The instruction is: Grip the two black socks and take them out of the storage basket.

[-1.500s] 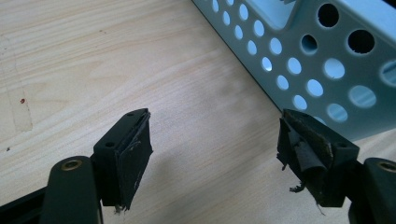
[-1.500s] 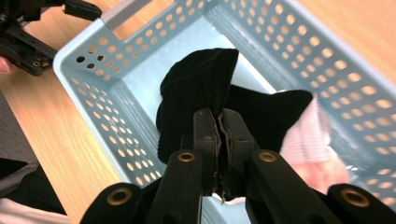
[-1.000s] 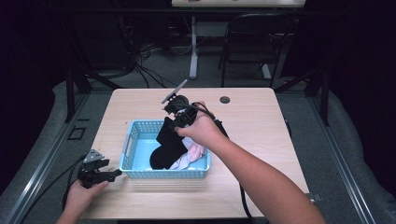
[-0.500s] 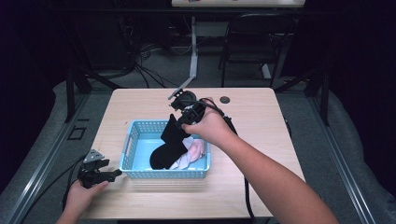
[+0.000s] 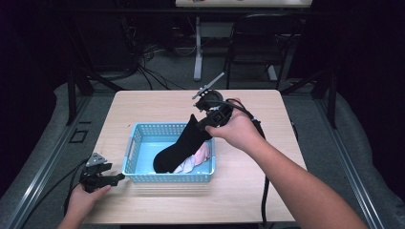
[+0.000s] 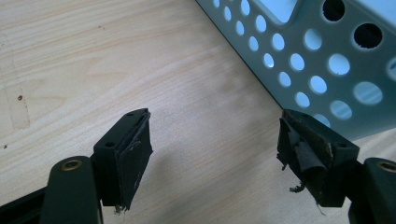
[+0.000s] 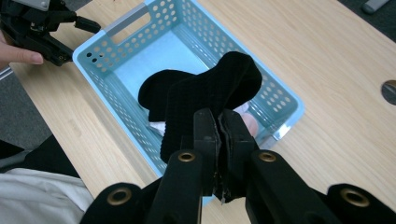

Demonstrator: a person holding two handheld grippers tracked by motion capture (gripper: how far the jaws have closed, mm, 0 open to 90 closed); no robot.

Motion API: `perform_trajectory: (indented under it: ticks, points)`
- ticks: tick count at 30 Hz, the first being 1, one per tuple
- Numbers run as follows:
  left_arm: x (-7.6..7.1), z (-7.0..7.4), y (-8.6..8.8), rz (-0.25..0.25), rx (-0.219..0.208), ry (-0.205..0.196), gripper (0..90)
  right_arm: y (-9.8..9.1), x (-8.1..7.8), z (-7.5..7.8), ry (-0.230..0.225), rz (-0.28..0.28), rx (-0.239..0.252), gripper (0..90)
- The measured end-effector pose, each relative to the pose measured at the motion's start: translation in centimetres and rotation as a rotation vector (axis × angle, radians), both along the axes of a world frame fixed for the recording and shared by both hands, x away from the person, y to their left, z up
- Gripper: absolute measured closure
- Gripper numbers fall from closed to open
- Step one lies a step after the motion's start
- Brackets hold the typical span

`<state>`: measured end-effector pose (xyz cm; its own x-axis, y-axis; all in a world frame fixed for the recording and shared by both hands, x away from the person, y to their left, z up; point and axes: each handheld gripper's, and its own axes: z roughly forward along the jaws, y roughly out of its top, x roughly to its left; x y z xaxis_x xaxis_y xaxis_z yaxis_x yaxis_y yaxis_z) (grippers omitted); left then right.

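A black sock (image 5: 180, 144) (image 7: 201, 100) hangs from my right gripper (image 5: 197, 121) (image 7: 218, 128), whose jaws are shut on its top edge. The sock's foot end still drapes into the light blue basket (image 5: 134, 144) (image 7: 116, 93), over a pink and white garment (image 5: 195, 160). My left gripper (image 5: 117, 177) (image 6: 215, 140) rests low on the wooden table (image 5: 248, 191) at the basket's near left corner. Its jaws stand wide apart with only bare table between them, and the basket's perforated wall (image 6: 327, 70) lies just beyond the fingertips.
A small dark round grommet (image 7: 388, 91) sits in the tabletop on the far side. Bare table lies to the right of the basket and along the front edge. A chair and cables stand on the floor behind the table.
My right gripper has risen and moved to the right, toward the basket's far right corner, pulling the black sock up out of the basket. The left gripper has stayed put.
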<state>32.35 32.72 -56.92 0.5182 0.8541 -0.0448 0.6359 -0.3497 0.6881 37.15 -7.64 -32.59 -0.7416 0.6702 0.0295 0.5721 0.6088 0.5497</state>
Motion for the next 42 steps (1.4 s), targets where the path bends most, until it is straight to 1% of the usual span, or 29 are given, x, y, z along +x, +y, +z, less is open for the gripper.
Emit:
perform_trajectory:
  ticks: [1,4,5,7,9,12,13,16,18,20,21,22,23,24,25,27,29,32,33,34,37,41,42]
  points:
    - [0.0,0.0,0.0,0.002,-0.002,0.0,25.8,-0.3,-0.1,0.1,-0.003,-0.008,0.008,86.1]
    - [0.0,-0.1,-0.1,0.006,-0.002,-0.005,25.8,-1.5,-0.2,0.4,-0.014,-0.029,0.005,86.1]
    - [0.0,-0.1,-0.1,0.009,-0.002,-0.01,25.8,-1.5,-0.2,0.4,-0.014,-0.029,0.005,86.1]
    - [0.0,-0.1,-0.1,0.009,-0.002,-0.008,25.9,-2.2,-0.3,0.6,-0.012,-0.036,-0.007,86.1]
    - [0.0,-0.1,-0.1,0.013,-0.005,-0.008,25.9,-2.7,-0.4,0.6,-0.011,-0.052,0.002,86.1]
    - [0.0,-0.2,-0.1,0.012,-0.005,-0.008,25.9,-3.4,-0.4,0.5,-0.009,-0.064,0.0,86.1]
    - [0.0,-0.2,-0.1,0.012,-0.004,-0.008,25.8,-3.8,-0.4,0.3,-0.006,-0.079,0.003,86.0]
    - [0.0,-0.2,-0.1,0.014,-0.004,-0.008,25.9,-4.3,-0.3,0.1,-0.004,-0.085,-0.009,86.0]
    - [0.0,-0.2,-0.1,0.013,-0.004,-0.006,25.9,-4.8,-0.3,-0.2,-0.001,-0.101,-0.004,86.0]
    - [0.0,-0.2,-0.1,0.013,-0.004,-0.007,25.9,-5.0,-0.2,-0.3,0.001,-0.099,-0.008,86.0]
    - [0.0,-0.2,-0.1,0.013,-0.002,-0.007,25.9,-5.2,-0.2,-0.4,0.001,-0.111,-0.004,86.0]
    - [0.0,-0.2,-0.1,0.013,-0.003,-0.007,25.9,-5.5,-0.1,-0.5,0.007,-0.12,-0.002,86.0]
    - [0.0,-0.2,-0.1,0.012,-0.002,-0.007,25.8,-6.0,0.0,-0.7,0.014,-0.124,-0.012,86.0]
    - [0.0,-0.2,-0.1,0.013,-0.002,-0.007,25.8,-6.0,0.0,-0.7,0.014,-0.124,-0.012,86.0]
    - [0.0,-0.2,-0.1,0.013,-0.002,-0.007,25.9,-6.1,0.0,-0.8,0.01,-0.138,0.0,86.0]
    - [0.0,-0.2,-0.1,0.013,-0.002,-0.007,25.9,-6.8,0.3,-1.0,0.012,-0.155,0.001,86.0]
    - [0.0,-0.2,-0.1,0.013,-0.001,-0.006,25.8,-7.0,0.3,-1.1,0.014,-0.158,-0.001,86.0]
    - [0.0,-0.2,-0.1,0.014,-0.003,-0.007,25.9,-7.6,0.5,-1.6,0.016,-0.178,-0.005,86.0]
    - [0.0,-0.2,-0.1,0.014,-0.002,-0.006,25.8,-7.8,0.5,-1.8,0.025,-0.179,-0.013,86.0]
    - [0.0,-0.2,-0.1,0.014,-0.001,-0.006,25.9,-7.8,0.6,-2.0,0.024,-0.186,-0.006,86.0]
    - [0.0,-0.2,-0.1,0.014,0.0,-0.004,25.8,-8.1,0.8,-2.7,0.035,-0.192,-0.017,86.0]
    - [0.0,-0.2,-0.1,0.013,0.001,-0.005,25.8,-8.4,1.0,-3.8,0.053,-0.201,-0.017,86.0]
    - [0.0,-0.2,-0.1,0.014,0.002,-0.004,25.9,-8.5,1.0,-4.1,0.049,-0.203,-0.016,86.0]
